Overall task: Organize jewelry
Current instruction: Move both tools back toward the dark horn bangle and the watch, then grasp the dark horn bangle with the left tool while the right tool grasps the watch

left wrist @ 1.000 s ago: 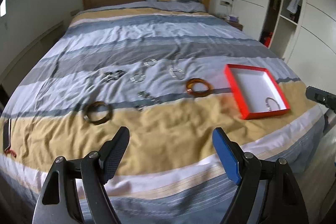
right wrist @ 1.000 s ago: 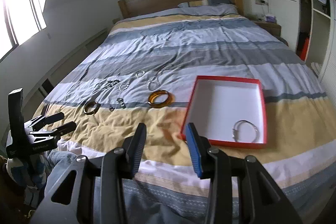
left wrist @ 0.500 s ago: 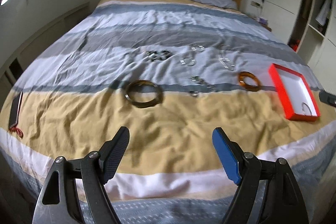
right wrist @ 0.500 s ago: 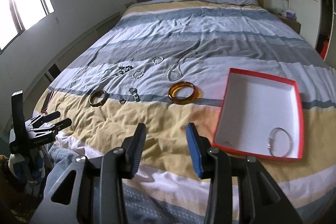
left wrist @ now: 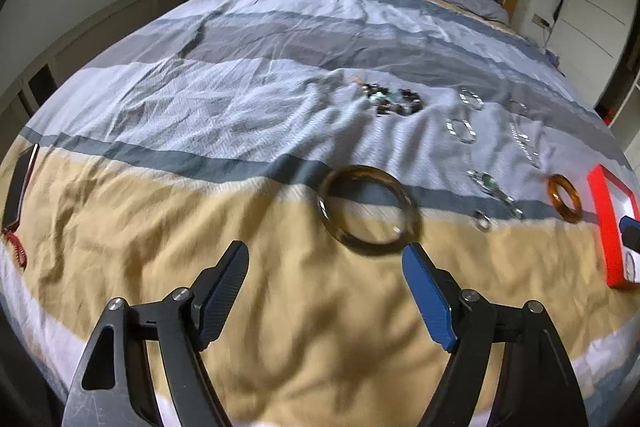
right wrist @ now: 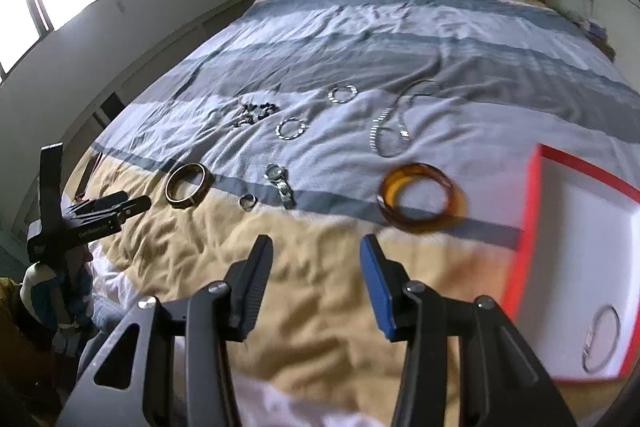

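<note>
While both tools are hanging above the near edge of the bed [left wrist: 240, 99], the jewelry is lying spread across the striped cover. The left gripper [left wrist: 325, 257] is standing with its 2 jaws spread wide and nothing between them; the dark bangle [left wrist: 368, 211] is lying flat on the cover just ahead of its tips, apart from both pads. The right gripper [right wrist: 316, 247] is standing partly spread, its jaws having just been opening, and nothing is sitting between them. The amber bangle [right wrist: 420, 197] is lying just ahead and to the right of that tool, at the border of the grey and yellow stripes, near the red box [right wrist: 528, 227] but outside it.

Inside the red box, 1 thin silver bangle [right wrist: 601, 339] is lying on the white floor near the front corner. Further out on the cover, 2 small beaded silver rings [right wrist: 291, 127] are lying apart from each other, a silver chain [right wrist: 390, 131] is lying looped beside them, and a dark beaded bracelet [right wrist: 256, 113] is lying in a heap to their left. A watch [right wrist: 280, 181] and a small ring [right wrist: 247, 201] are lying between the 2 bangles in the right wrist view.

At the left edge of the bed, a dark flat object [left wrist: 18, 187] with a red cord is resting on the cover; what it is cannot be told.
</note>
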Tool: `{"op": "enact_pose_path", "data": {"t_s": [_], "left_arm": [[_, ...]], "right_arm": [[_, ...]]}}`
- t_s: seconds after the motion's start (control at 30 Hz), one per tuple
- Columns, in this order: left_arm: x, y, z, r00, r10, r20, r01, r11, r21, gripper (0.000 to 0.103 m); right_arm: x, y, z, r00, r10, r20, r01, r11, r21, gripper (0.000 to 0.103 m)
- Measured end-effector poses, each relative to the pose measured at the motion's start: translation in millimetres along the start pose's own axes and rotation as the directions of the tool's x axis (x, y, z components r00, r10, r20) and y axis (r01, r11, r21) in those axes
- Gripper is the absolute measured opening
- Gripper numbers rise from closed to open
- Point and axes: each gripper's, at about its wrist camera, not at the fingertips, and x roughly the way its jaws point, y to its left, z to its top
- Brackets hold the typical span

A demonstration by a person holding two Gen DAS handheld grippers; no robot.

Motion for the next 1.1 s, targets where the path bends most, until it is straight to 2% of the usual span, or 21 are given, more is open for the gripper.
{"op": "enact_pose_path", "data": {"t_s": [0.33,0.8,1.03,1.1], "left_arm": [[50.1,8.6,17.8,0.999,-0.02,-0.041,0.019,1.0,-0.019,0.065],[71.8,5.9,10.7,1.0,-0.008,-0.028,0.008,1.0,-0.004,0.062],[73.0,6.1,10.3,1.0,-0.004,-0.016,0.004,1.0,0.0,0.045],[72.8,6.0,10.8,1.0,-0.007,-0.014,0.007,1.0,0.002,0.036]], "right_arm": [[76.3,14.6,30.8,0.998,0.023,-0.057,-0.026,0.999,-0.047,0.043],[142.0,41.7,47.7,0.993,0.035,-0.108,-0.048,0.992,-0.115,0.043],[158.3,50.9,44.2,0.992,0.011,-0.128,-0.03,0.988,-0.149,0.042],[159.7,52.3,42.7,0.991,0.003,-0.132,-0.024,0.987,-0.158,0.035]]}}
